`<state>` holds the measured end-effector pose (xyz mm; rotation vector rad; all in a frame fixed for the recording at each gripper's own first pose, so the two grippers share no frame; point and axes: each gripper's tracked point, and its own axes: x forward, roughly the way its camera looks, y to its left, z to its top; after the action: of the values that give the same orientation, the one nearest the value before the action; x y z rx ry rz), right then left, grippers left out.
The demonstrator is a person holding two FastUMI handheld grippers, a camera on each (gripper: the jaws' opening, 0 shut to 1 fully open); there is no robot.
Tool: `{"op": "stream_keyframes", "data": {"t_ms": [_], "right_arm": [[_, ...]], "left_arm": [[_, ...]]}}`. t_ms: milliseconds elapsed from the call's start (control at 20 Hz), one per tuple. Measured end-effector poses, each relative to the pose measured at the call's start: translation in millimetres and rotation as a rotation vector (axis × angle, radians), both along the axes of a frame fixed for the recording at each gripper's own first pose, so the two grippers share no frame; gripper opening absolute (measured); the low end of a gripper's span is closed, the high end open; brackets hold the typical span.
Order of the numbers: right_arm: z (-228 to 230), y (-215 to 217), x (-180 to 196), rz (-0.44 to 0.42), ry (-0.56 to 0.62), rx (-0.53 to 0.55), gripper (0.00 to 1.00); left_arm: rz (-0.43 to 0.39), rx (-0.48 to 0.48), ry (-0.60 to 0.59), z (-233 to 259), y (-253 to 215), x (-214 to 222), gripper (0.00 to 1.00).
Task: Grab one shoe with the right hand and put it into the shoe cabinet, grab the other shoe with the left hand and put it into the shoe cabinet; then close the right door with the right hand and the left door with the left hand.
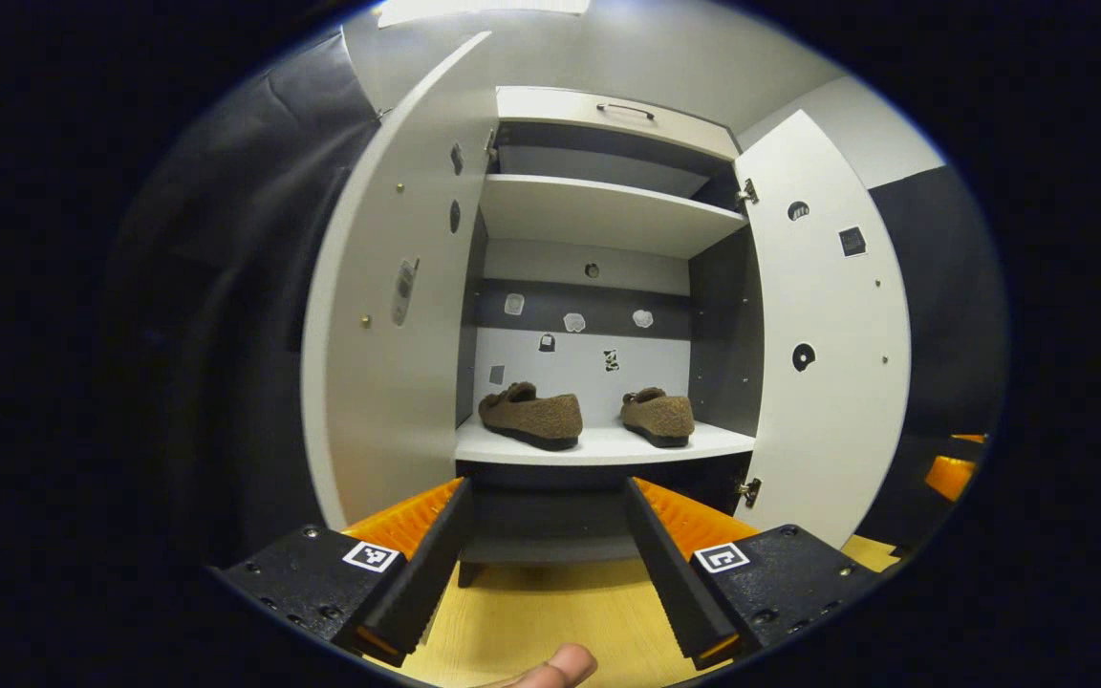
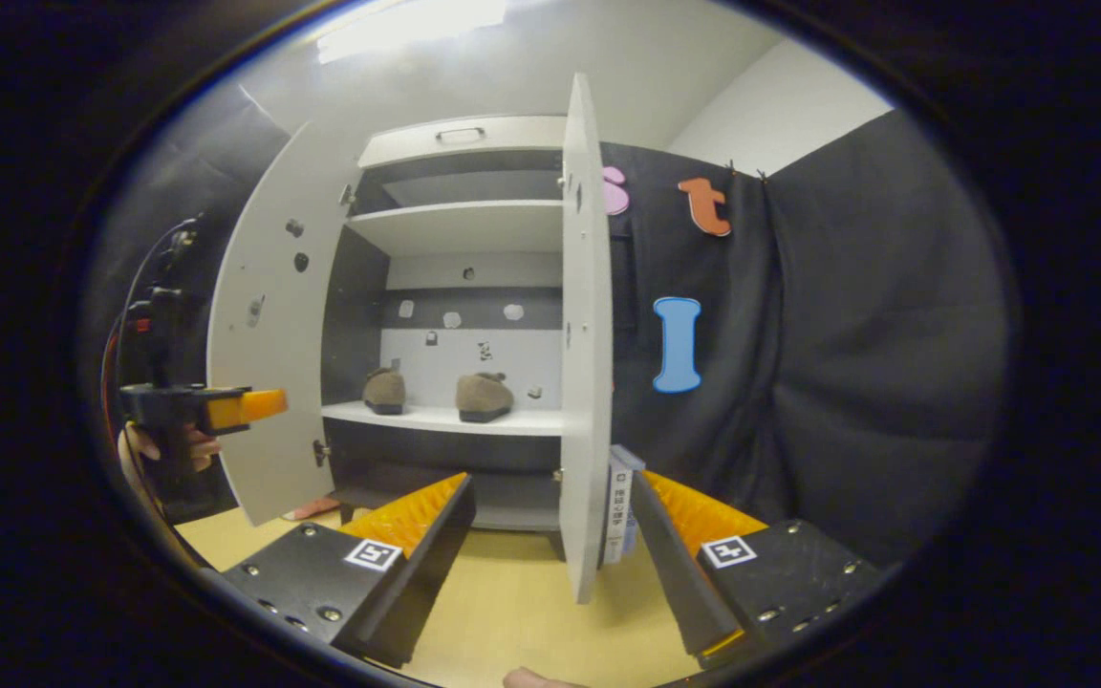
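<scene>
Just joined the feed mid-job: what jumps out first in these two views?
The white shoe cabinet stands with both doors wide open, and two brown shoes sit side by side on its lower shelf. The left gripper and right gripper are open and empty.

Open shoe cabinet (image 2: pixel 460 143), two shoes (image 2: pixel 484 397) inside, right tool (image 2: pixel 550 521) gaping

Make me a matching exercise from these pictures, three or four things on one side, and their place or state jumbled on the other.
Things:
1. both shoes
2. right door
3. left gripper
4. upper shelf

States:
A. swung open, seen edge-on in the right gripper view
B. open, holding nothing
C. bare
D. side by side on the lower shelf

Pairs: 1-D, 2-A, 3-B, 4-C
</scene>
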<state>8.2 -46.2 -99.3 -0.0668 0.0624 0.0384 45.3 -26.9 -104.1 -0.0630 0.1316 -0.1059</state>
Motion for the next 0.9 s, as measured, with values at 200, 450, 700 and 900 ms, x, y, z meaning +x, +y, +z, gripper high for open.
{"op": "stream_keyframes", "data": {"t_ms": [200, 450, 700, 900], "right_arm": [[44, -78, 11, -0.088, -0.015, 0.017, 0.98], [114, -160, 39, -0.142, -0.035, 0.046, 0.98], [138, -203, 87, -0.096, -0.008, 0.009, 0.98], [141, -210, 129, -0.090, -0.018, -0.006, 0.98]], "left_arm": [[-0.010, 0.003, -0.029, 11, 3, -43, 0.96], [-0.057, 0.016, -0.058, 21, -6, -77, 0.96], [-0.106, 0.016, -0.080, 30, -9, -90, 0.96], [-0.086, 0.001, -0.073, 30, 2, -90, 0.96]]}}
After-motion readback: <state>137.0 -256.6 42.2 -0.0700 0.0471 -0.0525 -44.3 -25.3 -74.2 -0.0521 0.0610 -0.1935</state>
